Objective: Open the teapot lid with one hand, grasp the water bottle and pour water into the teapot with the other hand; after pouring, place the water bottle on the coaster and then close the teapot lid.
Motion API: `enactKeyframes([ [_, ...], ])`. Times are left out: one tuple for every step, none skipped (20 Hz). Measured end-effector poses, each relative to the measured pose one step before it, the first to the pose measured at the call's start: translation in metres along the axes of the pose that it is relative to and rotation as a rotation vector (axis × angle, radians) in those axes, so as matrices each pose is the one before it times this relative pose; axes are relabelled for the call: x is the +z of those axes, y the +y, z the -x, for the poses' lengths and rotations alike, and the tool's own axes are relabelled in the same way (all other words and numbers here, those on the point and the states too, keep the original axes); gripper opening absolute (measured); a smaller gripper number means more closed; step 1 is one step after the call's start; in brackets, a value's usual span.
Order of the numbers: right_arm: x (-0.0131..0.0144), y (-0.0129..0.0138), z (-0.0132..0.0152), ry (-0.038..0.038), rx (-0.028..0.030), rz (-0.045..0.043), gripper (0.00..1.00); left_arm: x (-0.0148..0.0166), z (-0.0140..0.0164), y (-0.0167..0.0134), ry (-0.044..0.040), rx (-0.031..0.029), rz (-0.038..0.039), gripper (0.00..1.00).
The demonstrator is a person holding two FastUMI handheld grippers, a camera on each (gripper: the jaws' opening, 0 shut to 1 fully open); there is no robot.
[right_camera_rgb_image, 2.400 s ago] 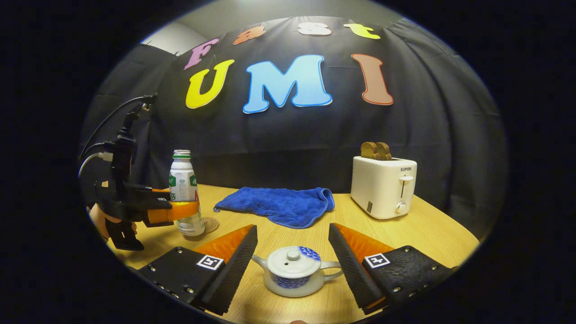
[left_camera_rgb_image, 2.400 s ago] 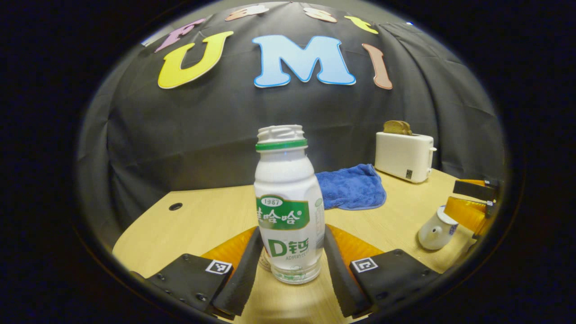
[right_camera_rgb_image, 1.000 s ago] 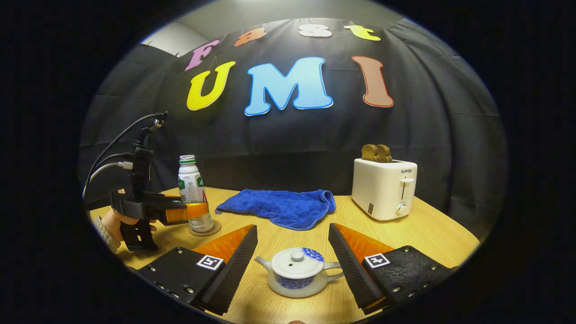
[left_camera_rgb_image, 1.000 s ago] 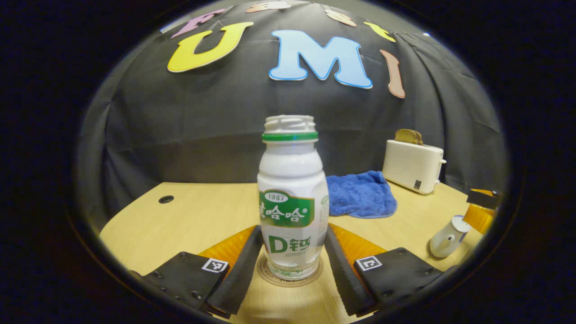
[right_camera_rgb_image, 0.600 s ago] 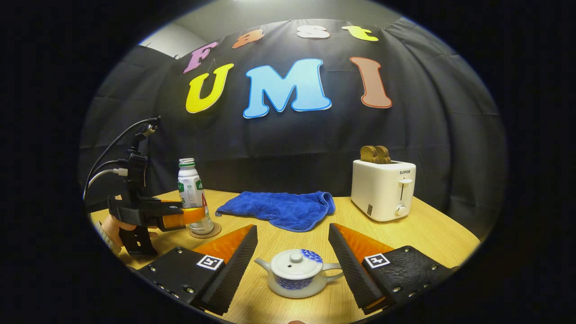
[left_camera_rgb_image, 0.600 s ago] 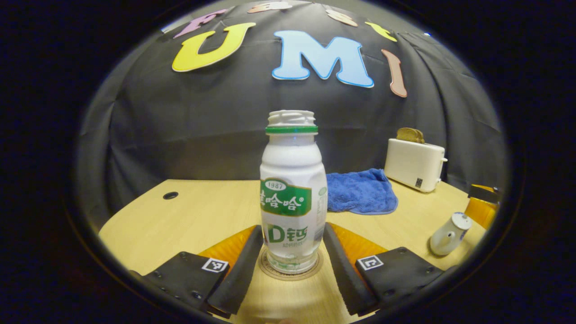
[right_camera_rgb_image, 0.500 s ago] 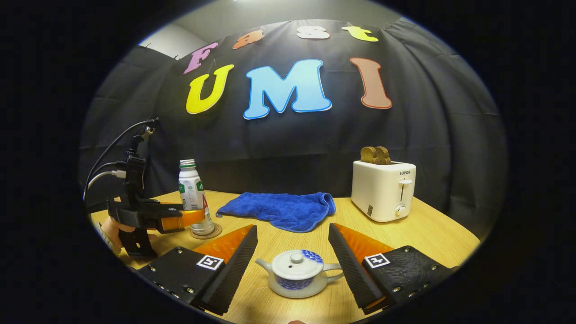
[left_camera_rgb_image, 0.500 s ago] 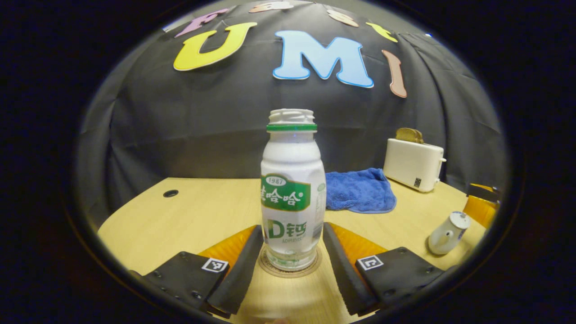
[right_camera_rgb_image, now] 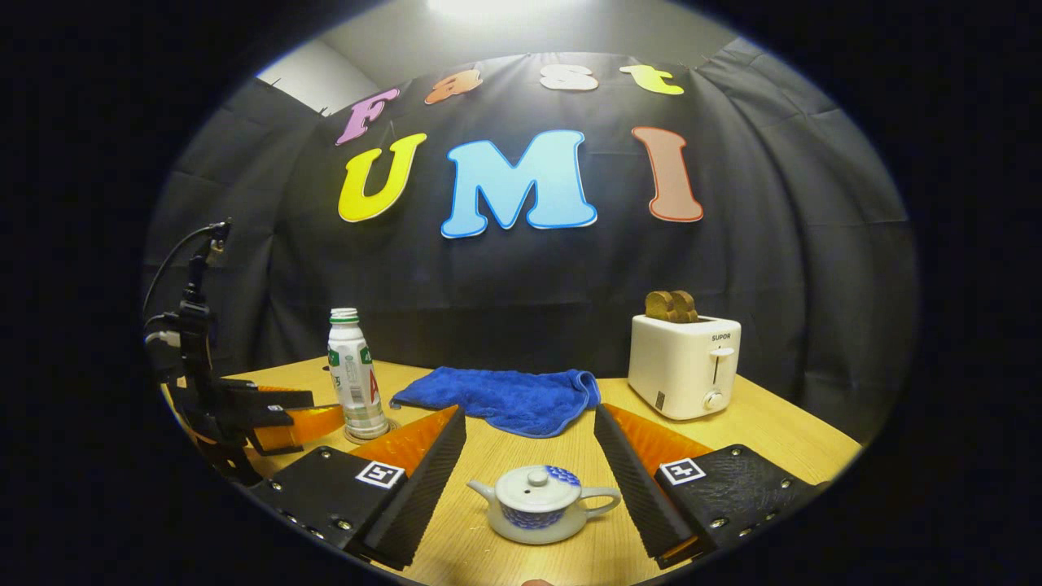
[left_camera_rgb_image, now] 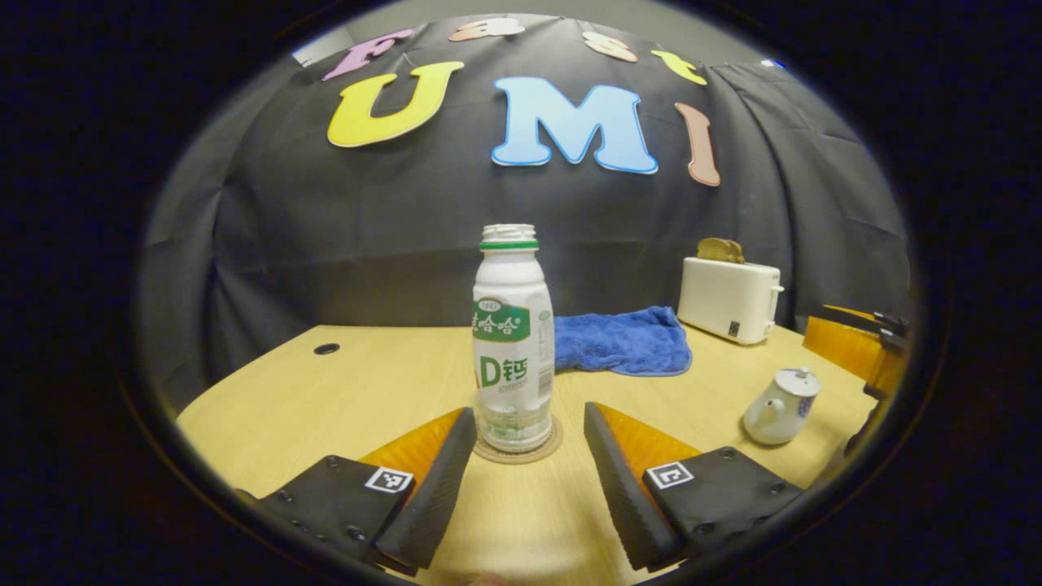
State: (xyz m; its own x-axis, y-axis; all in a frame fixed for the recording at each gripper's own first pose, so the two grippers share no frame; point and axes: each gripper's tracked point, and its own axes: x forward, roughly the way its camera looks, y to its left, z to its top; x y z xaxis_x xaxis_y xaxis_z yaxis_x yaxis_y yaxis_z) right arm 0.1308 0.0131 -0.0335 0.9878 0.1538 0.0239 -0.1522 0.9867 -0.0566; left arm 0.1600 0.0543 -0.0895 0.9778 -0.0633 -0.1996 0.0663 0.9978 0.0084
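Observation:
The white water bottle (left_camera_rgb_image: 514, 338) with a green label and no cap stands upright on the round coaster (left_camera_rgb_image: 518, 450). My left gripper (left_camera_rgb_image: 525, 480) is open, drawn back from the bottle and not touching it; the bottle stands just beyond its fingertips. In the right gripper view the bottle (right_camera_rgb_image: 356, 387) and the left gripper (right_camera_rgb_image: 281, 415) sit at the far left. The small white and blue teapot (right_camera_rgb_image: 540, 501), lid on, stands between the fingers of my open right gripper (right_camera_rgb_image: 529, 480), untouched. The teapot (left_camera_rgb_image: 777, 394) also appears at the right of the left gripper view.
A blue cloth (right_camera_rgb_image: 505, 397) lies at the back of the wooden table (left_camera_rgb_image: 366, 391). A white toaster (right_camera_rgb_image: 682, 366) holding bread stands at the back right. A small dark hole (left_camera_rgb_image: 326, 348) marks the table's left part.
The left gripper set the bottle down on the coaster, opened and pulled back from it. The right gripper stayed over the teapot, backing off slightly.

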Motion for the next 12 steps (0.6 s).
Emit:
enactKeyframes([
  [0.00527,-0.00127,0.00276,-0.01875,-0.00958,-0.00258,0.98,0.00004,0.00917,-0.00463,-0.02023,-0.00295,0.01505,0.96],
  [0.00358,-0.00019,0.00288,-0.01634,-0.00686,-0.00611,0.98,0.00167,0.0097,-0.00453,-0.01858,-0.00277,0.00558,0.94],
  [0.00311,0.00023,0.00321,-0.01178,-0.00533,-0.00817,0.98,0.00086,0.00921,-0.00367,-0.02042,-0.00021,0.00144,0.91],
  [0.0013,0.00009,0.00379,-0.01042,-0.00413,-0.01214,0.98,0.00338,0.01014,-0.00414,-0.02006,-0.00282,-0.00067,0.88],
  [0.0,0.00125,0.00452,-0.00539,-0.0028,-0.01033,0.98,0.00344,0.0107,-0.00604,-0.01859,-0.00688,-0.00509,0.88],
  [-0.00183,0.00009,0.00503,-0.00149,-0.00491,-0.00635,0.98,0.00589,0.0089,-0.00544,-0.02269,-0.00342,-0.00741,0.89],
  [-0.00247,0.00065,0.00482,0.00186,-0.00585,-0.00427,0.98,0.00573,0.00863,-0.00574,-0.01924,-0.00495,-0.00593,0.89],
  [-0.00241,0.00153,0.00606,0.00208,-0.00283,-0.00272,0.98,0.00586,0.00768,-0.00585,-0.01595,-0.0054,0.00066,0.89],
  [-0.00152,0.00296,0.00544,0.00192,-0.00027,0.00396,0.98,0.00418,0.00858,-0.00585,-0.01388,-0.00611,-0.00606,0.89],
  [-0.00262,0.00251,0.00689,0.00298,-0.00067,0.00987,0.98,0.00367,0.00732,-0.00397,-0.01178,0.00337,-0.01187,0.89],
  [-0.00142,0.00287,0.00594,0.00274,-0.00031,0.00976,0.98,0.00149,0.00779,-0.00185,-0.00565,0.00733,-0.0094,0.88],
  [-0.0018,0.00246,0.00687,0.00262,0.00023,0.00685,0.98,0.00045,0.00657,-0.00517,-0.00163,-0.0043,-0.00168,0.88],
])
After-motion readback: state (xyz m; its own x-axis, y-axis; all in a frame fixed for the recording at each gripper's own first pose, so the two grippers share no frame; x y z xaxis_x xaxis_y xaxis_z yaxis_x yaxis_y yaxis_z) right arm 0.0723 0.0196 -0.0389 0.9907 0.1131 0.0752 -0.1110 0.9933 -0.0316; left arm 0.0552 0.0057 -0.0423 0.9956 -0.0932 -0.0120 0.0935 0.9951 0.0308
